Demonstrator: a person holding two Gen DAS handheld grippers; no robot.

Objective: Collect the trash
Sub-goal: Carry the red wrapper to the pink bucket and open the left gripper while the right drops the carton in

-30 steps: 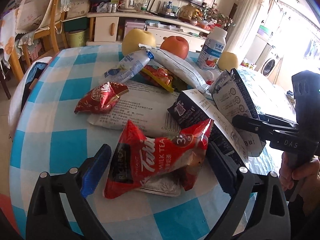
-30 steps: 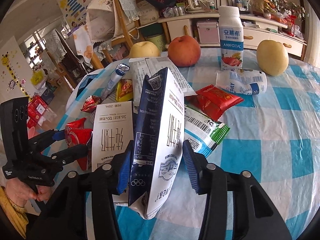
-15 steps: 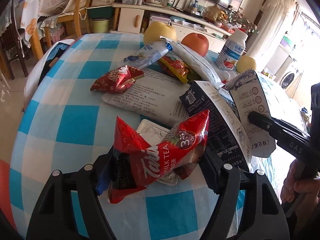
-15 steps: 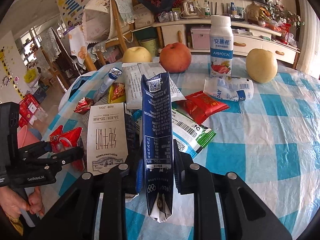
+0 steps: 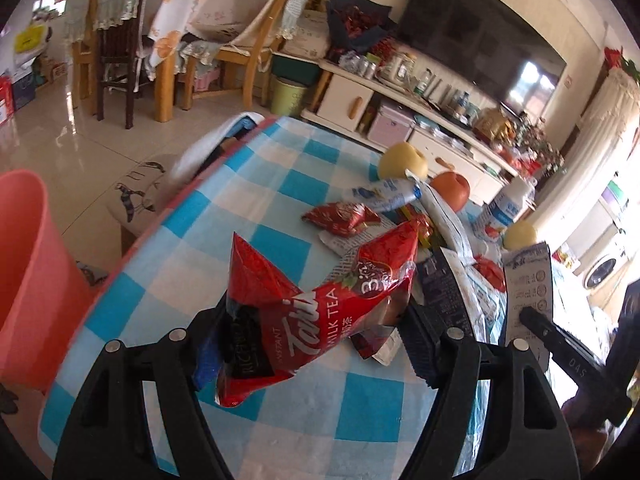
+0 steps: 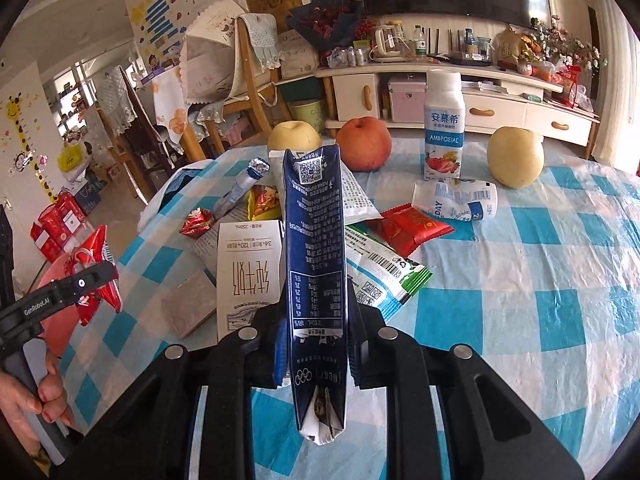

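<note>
Red milk-tea packet [image 5: 320, 312] clamped in left fingers [image 5: 208, 356], navy carton [image 6: 316, 272] in right fingers [image 6: 362, 360].

right tool [image 6: 314, 354]: clamped on dark blue carton [image 6: 316, 256]
white carton [image 6: 247, 270]: flat on table [image 6: 540, 280], nine o'clock of it

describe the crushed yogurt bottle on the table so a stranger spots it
On the blue-checked table, find the upright white yogurt bottle at the far side. The crushed yogurt bottle lies on its side just in front of it, the only flattened white bottle.
</note>
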